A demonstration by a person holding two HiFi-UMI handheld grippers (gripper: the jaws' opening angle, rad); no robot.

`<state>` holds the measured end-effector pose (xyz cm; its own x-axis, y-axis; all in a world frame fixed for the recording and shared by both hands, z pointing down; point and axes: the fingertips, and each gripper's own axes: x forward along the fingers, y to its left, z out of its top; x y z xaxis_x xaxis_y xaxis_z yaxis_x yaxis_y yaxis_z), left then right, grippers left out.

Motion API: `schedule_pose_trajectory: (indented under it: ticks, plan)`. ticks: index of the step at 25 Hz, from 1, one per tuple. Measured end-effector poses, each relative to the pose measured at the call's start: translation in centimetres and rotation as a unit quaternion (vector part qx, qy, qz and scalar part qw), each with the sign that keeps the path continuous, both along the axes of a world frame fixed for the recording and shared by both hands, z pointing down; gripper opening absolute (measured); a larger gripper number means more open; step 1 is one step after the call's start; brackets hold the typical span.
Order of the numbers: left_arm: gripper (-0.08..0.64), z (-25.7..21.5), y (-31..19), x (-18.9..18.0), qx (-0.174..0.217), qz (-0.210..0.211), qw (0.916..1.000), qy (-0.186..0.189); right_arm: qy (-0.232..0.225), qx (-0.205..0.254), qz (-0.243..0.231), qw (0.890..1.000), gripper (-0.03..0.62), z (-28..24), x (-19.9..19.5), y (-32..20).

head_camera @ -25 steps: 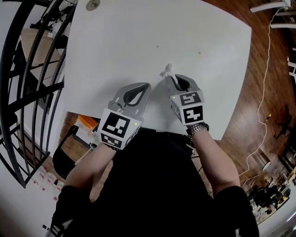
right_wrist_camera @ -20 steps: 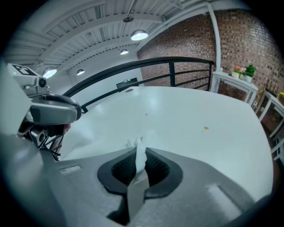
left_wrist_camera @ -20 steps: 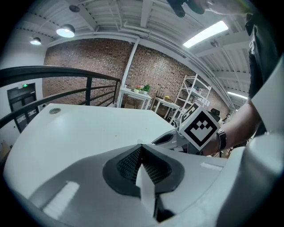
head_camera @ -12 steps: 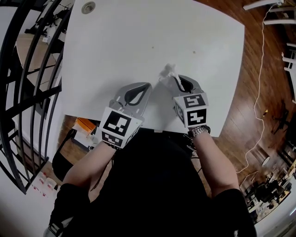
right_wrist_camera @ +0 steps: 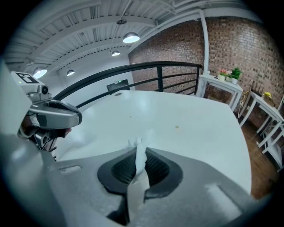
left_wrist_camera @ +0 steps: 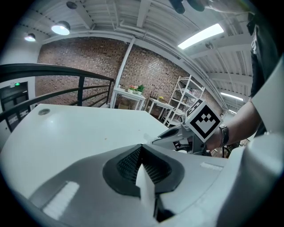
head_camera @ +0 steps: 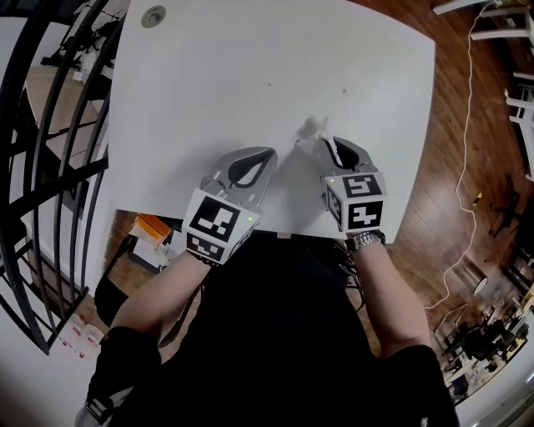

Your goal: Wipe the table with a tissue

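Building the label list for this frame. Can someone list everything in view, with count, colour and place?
table: 1, white, centre
tissue: 1, white, twisted, pinched in the right gripper near the table's near edge
specks: 2, brownish, on the table beyond the tissue
round insert: 1, grey, table's far left corner
railing: 1, black, left of the table
floor: wood, brown, right of the table
cable: 1, white, on the floor
orange item: 1, below the table's near left edge, unclear what
left gripper: 1, grey, shut, empty
right gripper: 1, grey, shut on the tissue
watch: 1, right wrist
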<state>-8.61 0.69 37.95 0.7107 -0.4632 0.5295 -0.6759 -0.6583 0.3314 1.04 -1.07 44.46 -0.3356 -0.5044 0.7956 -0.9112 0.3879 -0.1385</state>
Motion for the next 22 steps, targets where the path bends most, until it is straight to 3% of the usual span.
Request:
schedule_pose_trajectory:
  ticks: [22]
  plan:
    - [0.012,-0.8,0.1,2.8,0.005,0.01,0.9999,0.012,0.006,0.032,0.054,0.998,0.018,-1.9,5.2,-2.7]
